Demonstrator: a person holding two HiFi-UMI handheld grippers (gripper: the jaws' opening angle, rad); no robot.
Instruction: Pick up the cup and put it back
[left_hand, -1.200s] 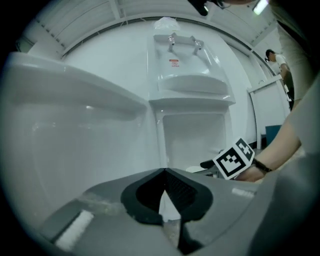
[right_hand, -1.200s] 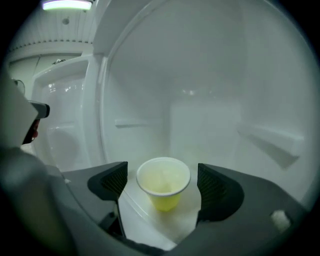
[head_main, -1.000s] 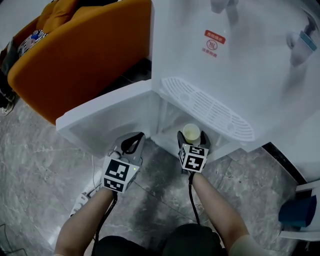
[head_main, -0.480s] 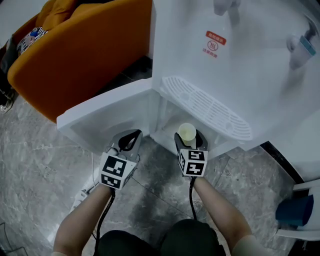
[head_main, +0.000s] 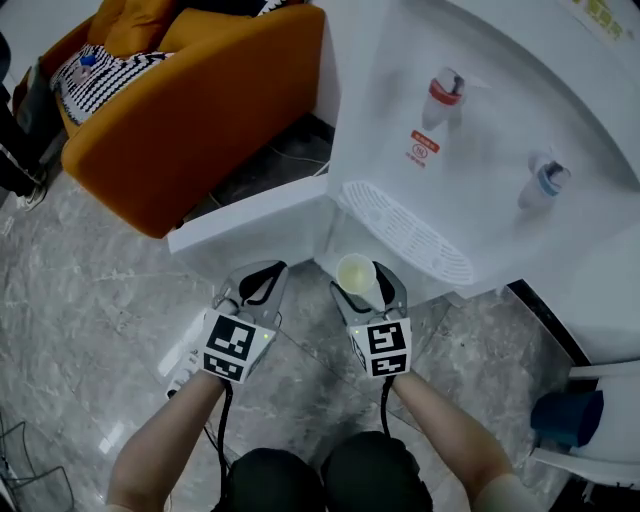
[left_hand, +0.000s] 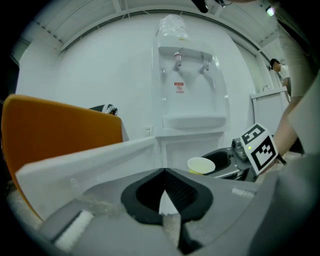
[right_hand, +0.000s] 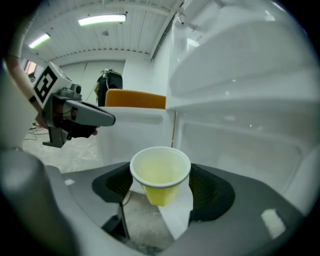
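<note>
Just before the water dispenser (head_main: 480, 120), the right gripper (head_main: 361, 279) was clamped on the 1 cup (head_main: 354, 270), apparently lifted but not yet put back, the left gripper (head_main: 268, 275) pinched together, empty.

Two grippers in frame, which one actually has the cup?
The right gripper: the yellow cup sits upright between its pads, gripped on both sides. The left gripper alongside it holds nothing; its jaw tips are closed together.
</note>
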